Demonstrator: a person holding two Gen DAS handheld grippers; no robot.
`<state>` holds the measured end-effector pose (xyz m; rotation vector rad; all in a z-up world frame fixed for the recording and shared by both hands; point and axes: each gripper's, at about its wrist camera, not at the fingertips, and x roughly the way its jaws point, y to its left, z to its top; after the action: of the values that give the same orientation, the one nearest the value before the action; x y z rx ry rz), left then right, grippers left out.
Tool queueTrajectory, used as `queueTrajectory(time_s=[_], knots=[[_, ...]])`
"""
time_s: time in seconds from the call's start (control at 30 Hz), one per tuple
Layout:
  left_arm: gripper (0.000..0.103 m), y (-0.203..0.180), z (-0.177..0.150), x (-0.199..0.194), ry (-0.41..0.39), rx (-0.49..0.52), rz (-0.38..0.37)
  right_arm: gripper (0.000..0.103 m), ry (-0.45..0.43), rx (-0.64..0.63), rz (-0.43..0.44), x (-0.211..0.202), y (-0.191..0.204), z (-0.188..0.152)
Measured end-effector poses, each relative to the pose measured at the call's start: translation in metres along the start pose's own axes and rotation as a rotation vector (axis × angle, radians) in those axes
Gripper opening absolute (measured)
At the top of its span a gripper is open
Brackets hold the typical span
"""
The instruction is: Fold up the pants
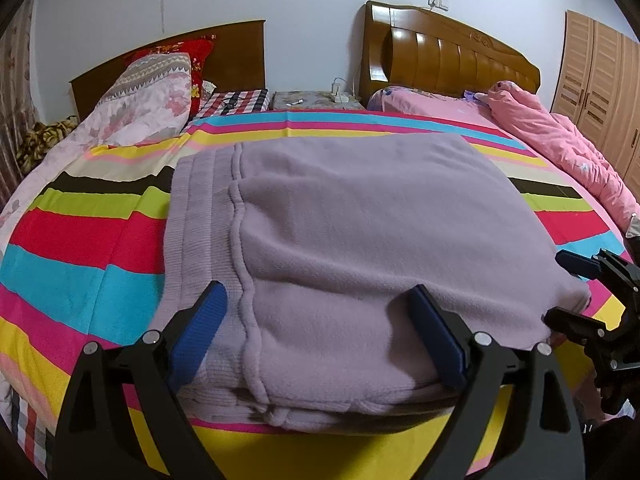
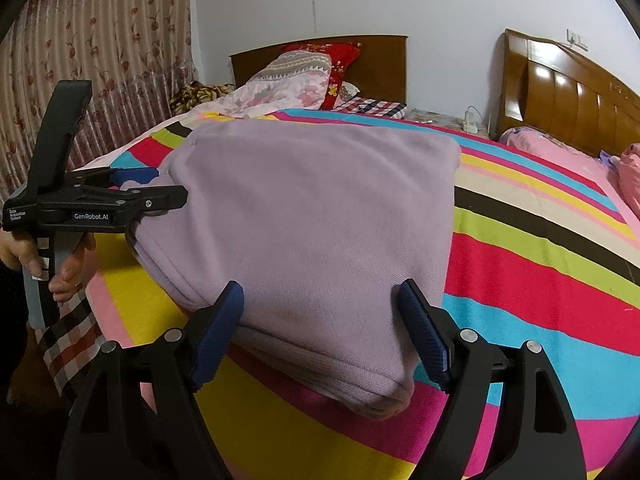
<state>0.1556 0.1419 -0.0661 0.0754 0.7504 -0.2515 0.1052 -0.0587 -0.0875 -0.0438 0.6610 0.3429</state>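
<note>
The lilac fleece pants point(image 1: 340, 232) lie folded into a thick square stack on the striped bedspread point(image 1: 80, 248), with the ribbed waistband on the left in the left wrist view. My left gripper point(image 1: 316, 300) is open, its blue pads straddling the near edge of the stack above the fabric. My right gripper point(image 2: 320, 296) is open over the near right corner of the pants point(image 2: 312, 216). In the right wrist view the left gripper point(image 2: 148, 184) shows at the stack's left edge. In the left wrist view the right gripper point(image 1: 568, 292) shows at the stack's right corner.
The bedspread point(image 2: 540, 280) covers the near bed. A floral quilt and red pillow point(image 1: 160, 80) lie at the far left, a pink quilt point(image 1: 560, 136) on the right bed, a nightstand point(image 1: 316, 100) between the headboards. A curtain point(image 2: 100, 60) hangs at the left, a wardrobe point(image 1: 600, 80) at the right.
</note>
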Motion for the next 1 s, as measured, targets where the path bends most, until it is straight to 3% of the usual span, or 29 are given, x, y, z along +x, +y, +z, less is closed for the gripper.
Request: queueTrajectory(time_s=[0.5, 0.57, 0.63, 0.67, 0.73, 0.83, 1.0], knots=[[0.092, -0.005, -0.005, -0.003, -0.038, -0.006, 0.022, 0.082, -0.018, 0.017, -0.003, -0.001, -0.001, -0.003], [0.092, -0.012, -0.004, -0.01, -0.02, -0.011, 0.088, 0.095, 0.019, 0.037, -0.027, -0.006, -0.003, -0.005], [0.102, -0.022, -0.008, -0.025, -0.024, -0.005, 0.171, 0.095, 0.142, 0.043, -0.057, -0.01, -0.004, -0.018], [0.101, -0.03, -0.012, -0.036, -0.038, 0.006, 0.256, 0.095, 0.157, 0.052, -0.071, -0.017, -0.005, -0.024], [0.101, -0.044, -0.02, -0.056, -0.076, 0.032, 0.357, 0.095, 0.084, 0.1, -0.054, -0.048, -0.007, -0.031], [0.101, -0.061, -0.026, -0.093, -0.175, 0.027, 0.348, 0.095, -0.025, 0.136, -0.004, -0.088, -0.007, -0.028], [0.101, -0.077, -0.012, -0.164, -0.401, -0.019, 0.336, 0.096, -0.234, 0.125, -0.045, -0.144, -0.005, 0.001]])
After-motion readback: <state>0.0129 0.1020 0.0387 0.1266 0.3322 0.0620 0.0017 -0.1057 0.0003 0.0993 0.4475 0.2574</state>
